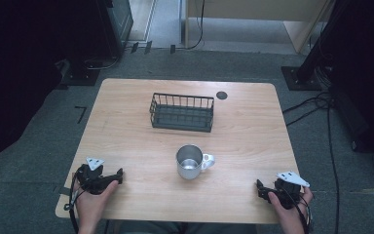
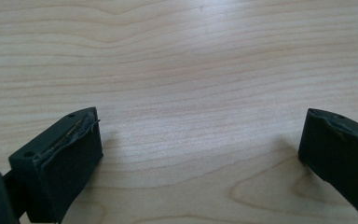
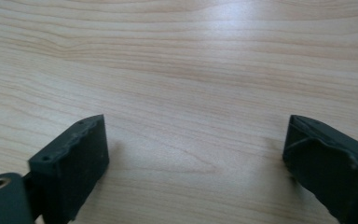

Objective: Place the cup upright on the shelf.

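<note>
Pale wood grain runs across the table [image 1: 126,126] where a person sits with a gripper in each hand, both resting near the table's front edge. A metal mug [image 1: 190,163] stands upright in the middle of the table, its handle turned toward the person's right; it looks empty from above. Just beyond the mug, toward the far edge, sits a dark wire basket [image 1: 181,112], also empty, and past the basket's right end a small dark round mark [image 1: 221,95] shows on the tabletop.

The left gripper [image 1: 119,176] lies well to the left of the mug, pointing inward toward it. The right gripper [image 1: 259,187] lies well to the right of the mug and a little nearer the person. In the left gripper view the left gripper's [image 2: 200,140] jaws stand wide apart with nothing but bare wood between them; the right gripper view shows the right gripper's [image 3: 196,144] jaws parted just as widely, also holding nothing.

Nothing is touched yet: this looks like the starting pose, with the mug and the basket as the likely pair of things to be brought together. The mug is nearest both grippers, and its handle faces the right one. The next move probably calls for one gripper to lift off the table, travel inward to the mug, and line its parted jaws around the rim or handle before closing.
</note>
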`<state>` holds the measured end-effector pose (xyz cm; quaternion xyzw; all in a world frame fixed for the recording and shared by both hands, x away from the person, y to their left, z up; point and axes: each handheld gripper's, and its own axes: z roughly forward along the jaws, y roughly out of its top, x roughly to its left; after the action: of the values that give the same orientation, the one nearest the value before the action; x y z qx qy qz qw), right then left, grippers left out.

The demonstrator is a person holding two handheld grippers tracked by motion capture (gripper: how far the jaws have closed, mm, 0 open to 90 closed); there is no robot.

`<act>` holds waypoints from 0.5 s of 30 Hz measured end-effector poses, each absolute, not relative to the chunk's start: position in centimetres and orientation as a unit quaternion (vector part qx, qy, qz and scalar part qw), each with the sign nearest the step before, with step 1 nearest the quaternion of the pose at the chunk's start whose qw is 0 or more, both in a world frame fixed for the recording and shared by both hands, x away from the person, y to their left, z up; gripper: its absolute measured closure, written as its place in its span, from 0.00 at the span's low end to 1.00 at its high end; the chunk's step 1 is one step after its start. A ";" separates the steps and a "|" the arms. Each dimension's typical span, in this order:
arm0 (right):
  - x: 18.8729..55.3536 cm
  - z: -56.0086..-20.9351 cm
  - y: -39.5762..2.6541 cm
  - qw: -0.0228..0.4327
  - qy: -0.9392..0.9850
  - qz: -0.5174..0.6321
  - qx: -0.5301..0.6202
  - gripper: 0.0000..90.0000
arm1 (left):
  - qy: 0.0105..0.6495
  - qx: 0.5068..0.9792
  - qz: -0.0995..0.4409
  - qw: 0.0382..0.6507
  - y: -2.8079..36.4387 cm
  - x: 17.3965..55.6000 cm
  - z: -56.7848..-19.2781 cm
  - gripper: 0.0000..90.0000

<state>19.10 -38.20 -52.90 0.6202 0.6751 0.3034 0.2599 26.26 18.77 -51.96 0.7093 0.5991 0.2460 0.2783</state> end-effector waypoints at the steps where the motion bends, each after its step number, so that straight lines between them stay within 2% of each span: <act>1: 19.1 -52.9 -38.2 0.261 0.674 0.300 0.623 0.04 | 0.598 0.710 0.245 0.279 18.7 26.2 -52.0 0.00; 5: 19.2 -52.9 -38.1 0.267 0.670 0.289 0.630 0.00 | 0.595 0.718 0.233 0.276 18.6 26.2 -51.7 0.00; 10: 19.2 -53.0 -38.3 0.256 0.670 0.293 0.633 0.00 | 0.568 0.730 0.201 0.322 17.4 26.1 -51.3 0.00; 15: 19.2 -53.0 -38.3 0.256 0.670 0.293 0.632 0.00 | 0.509 0.761 0.168 0.367 14.6 26.4 -50.4 0.00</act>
<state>19.24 -38.33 -52.97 0.6324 0.6699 0.2925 0.2563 26.41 14.64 -50.42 0.7605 0.5088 0.1684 0.3666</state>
